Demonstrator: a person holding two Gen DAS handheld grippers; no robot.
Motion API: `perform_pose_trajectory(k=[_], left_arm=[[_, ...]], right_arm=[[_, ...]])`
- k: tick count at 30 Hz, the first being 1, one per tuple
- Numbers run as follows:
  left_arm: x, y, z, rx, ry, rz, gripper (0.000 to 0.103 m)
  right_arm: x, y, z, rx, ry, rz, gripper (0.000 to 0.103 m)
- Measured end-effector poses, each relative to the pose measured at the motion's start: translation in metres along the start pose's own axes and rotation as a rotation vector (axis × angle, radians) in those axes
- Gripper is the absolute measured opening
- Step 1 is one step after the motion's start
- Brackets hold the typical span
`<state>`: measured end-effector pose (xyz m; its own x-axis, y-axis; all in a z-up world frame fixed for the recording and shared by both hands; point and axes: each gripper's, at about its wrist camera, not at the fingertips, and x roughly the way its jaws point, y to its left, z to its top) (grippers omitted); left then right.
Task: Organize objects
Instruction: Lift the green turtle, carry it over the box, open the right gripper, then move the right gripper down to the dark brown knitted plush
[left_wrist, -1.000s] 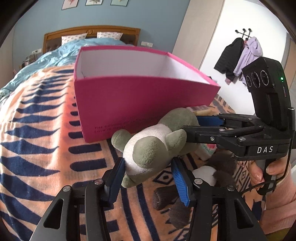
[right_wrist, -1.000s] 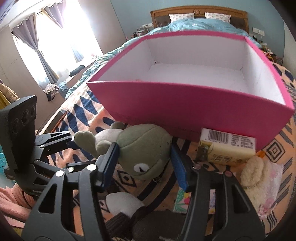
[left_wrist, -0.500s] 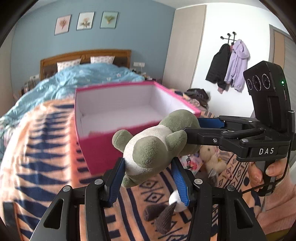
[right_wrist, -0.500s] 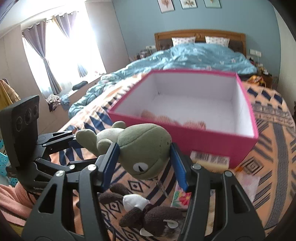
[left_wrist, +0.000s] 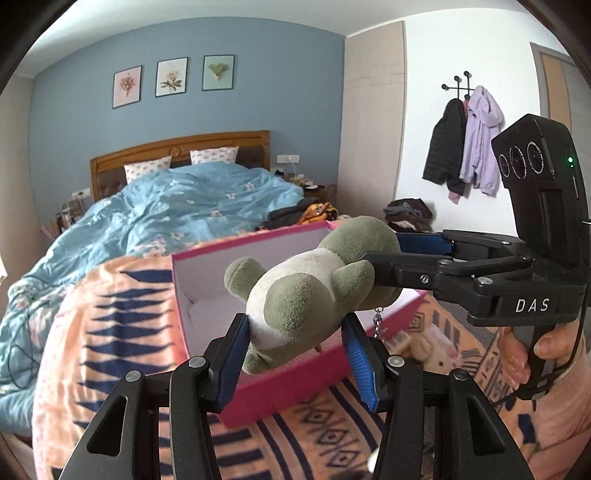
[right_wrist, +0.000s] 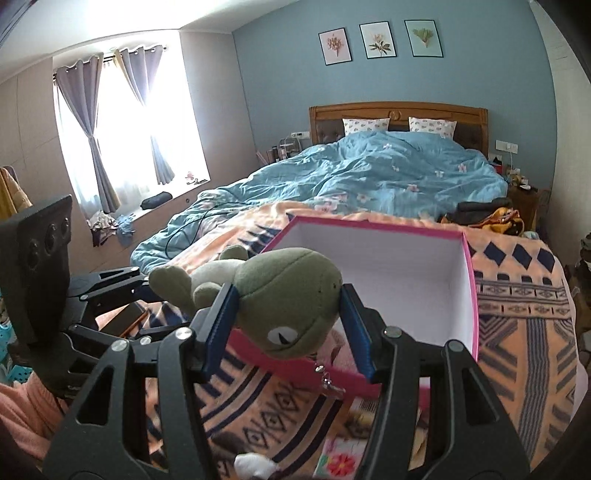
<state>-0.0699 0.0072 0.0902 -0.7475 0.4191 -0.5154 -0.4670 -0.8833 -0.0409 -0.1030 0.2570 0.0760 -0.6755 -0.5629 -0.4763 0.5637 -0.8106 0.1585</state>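
Observation:
A green and white plush frog (left_wrist: 306, 291) hangs in the air over the near rim of an open pink box (left_wrist: 280, 384). My left gripper (left_wrist: 295, 354) is shut on the frog's lower body. My right gripper (right_wrist: 288, 325) is shut on the frog's head (right_wrist: 291, 299); its body also shows at the right of the left wrist view (left_wrist: 491, 280). The box (right_wrist: 469, 280) is white inside and looks empty. A small metal clasp (right_wrist: 327, 380) dangles from the frog.
The box sits on an orange and navy patterned blanket (right_wrist: 524, 332) on a bed with a blue duvet (right_wrist: 388, 173). A cream plush (left_wrist: 424, 347) and a flowered card (right_wrist: 340, 461) lie by the box. A white and brown plush (right_wrist: 255, 465) lies below.
Both grippers have lifted the frog together from the blanket up above the box's rim. The box and the other toys now sit lower in both views.

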Motion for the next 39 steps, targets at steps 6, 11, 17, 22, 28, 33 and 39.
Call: perform_pose_trajectory(k=[6,11,17,22,28,33,39], left_arm=[[0.021,0.015,0.012,-0.014,0.025,0.021,0.052],[0.042,0.028,0.017,-0.041,0.059,0.033,0.052],[0.070,0.043,0.011,-0.085,0.119,0.023,0.052],[0.088,0.048,0.003,-0.089,0.165,0.039,0.052],[0.104,0.053,-0.004,-0.106,0.216,0.070,0.052],[0.104,0.056,-0.007,-0.123,0.210,0.110,0.052],[0.078,0.054,-0.014,-0.125,0.127,0.096,0.065]], right_arm=[[0.023,-0.013,0.014,0.013,0.006,0.001,0.058],[0.047,-0.023,0.022,0.029,0.033,0.001,0.058],[0.072,-0.033,0.019,0.047,0.082,-0.006,0.058],[0.091,-0.043,0.011,0.077,0.126,-0.009,0.059],[0.114,-0.048,0.002,0.096,0.190,-0.019,0.060],[0.129,-0.052,-0.004,0.122,0.237,-0.039,0.063],[0.112,-0.055,-0.010,0.149,0.212,-0.031,0.065]])
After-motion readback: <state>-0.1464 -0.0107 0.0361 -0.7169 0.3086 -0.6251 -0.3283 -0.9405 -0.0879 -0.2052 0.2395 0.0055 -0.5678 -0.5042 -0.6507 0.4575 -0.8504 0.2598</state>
